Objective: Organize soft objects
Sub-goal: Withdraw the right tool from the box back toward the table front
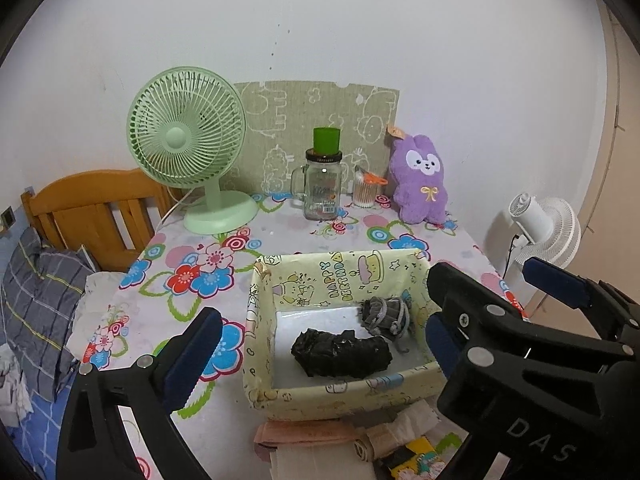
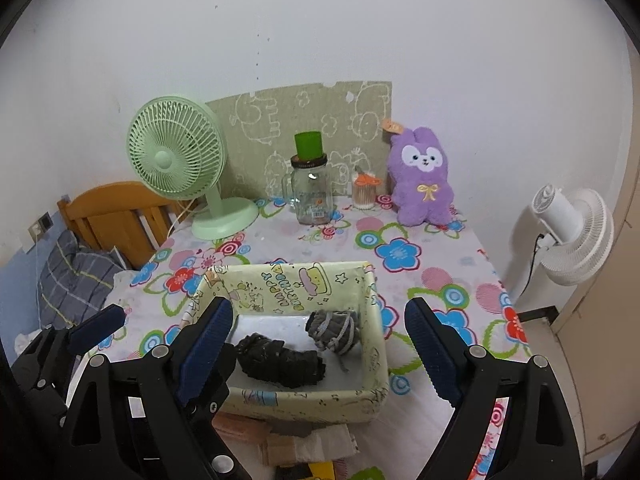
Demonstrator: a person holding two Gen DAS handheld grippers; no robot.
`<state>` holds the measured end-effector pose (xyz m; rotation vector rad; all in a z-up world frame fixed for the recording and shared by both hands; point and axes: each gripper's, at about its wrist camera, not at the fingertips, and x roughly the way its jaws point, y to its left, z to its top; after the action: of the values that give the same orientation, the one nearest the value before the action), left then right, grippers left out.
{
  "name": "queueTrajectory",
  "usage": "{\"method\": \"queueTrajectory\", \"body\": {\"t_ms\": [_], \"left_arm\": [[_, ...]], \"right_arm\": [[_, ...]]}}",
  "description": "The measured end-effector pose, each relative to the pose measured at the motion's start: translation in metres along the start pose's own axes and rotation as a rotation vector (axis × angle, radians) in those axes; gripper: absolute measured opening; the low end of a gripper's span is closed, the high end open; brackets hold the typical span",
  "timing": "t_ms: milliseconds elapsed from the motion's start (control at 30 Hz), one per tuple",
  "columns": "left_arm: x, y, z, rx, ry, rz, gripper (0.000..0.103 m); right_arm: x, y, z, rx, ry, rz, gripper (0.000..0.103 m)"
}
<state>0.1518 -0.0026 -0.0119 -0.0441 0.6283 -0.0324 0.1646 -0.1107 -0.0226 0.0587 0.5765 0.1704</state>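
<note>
I have both grippers above the near edge of the table [image 2: 440, 248], and both stand wide open with nothing between the pads. The left gripper [image 1: 316, 344] frames the box [image 1: 340, 394] from the left wrist view; its left finger [image 1: 192, 356] hangs over bare cloth left of the box, well apart from the box wall. The right gripper [image 2: 320, 352] straddles the box [image 2: 300, 400]: its left finger [image 2: 208, 348] overlaps the near left corner, though I cannot tell if it touches. Its right finger [image 2: 432, 352] sits outside the right wall over open cloth. Inside the box lie a black bundle [image 2: 280, 364] near the front wall and a grey bundle [image 2: 332, 330] toward the back right corner, just beside each other. A green fan [image 2: 176, 148], a jar [image 2: 310, 196] and a purple plush [image 2: 422, 176] line the far edge, leaving the middle open. Folded cloths [image 1: 312, 436] crowd the near edge below the box.
</note>
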Motion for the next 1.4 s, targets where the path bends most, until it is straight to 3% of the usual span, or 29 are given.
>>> {"method": "queueTrajectory", "body": {"t_ms": [267,333,667,767,1400], "left_arm": [[-0.025,-0.006,-0.005,0.007,-0.036,0.003,0.103],[-0.032,-0.007,-0.006,0.007,-0.047,0.001,0.103],[-0.057,-0.013,-0.013,0.008,-0.086,-0.003,0.103],[-0.062,-0.014,-0.017,0.004,-0.098,-0.005,0.103],[-0.085,-0.023,-0.045,-0.010,-0.132,0.003,0.103]], "right_arm": [[-0.029,-0.001,-0.004,-0.001,-0.035,-0.008,0.090],[-0.036,-0.001,-0.005,-0.005,-0.043,-0.022,0.096],[-0.066,-0.001,-0.012,-0.008,-0.085,-0.021,0.098],[-0.074,0.000,-0.014,-0.015,-0.097,-0.043,0.103],[-0.108,-0.002,-0.043,-0.022,-0.143,-0.025,0.103]]}}
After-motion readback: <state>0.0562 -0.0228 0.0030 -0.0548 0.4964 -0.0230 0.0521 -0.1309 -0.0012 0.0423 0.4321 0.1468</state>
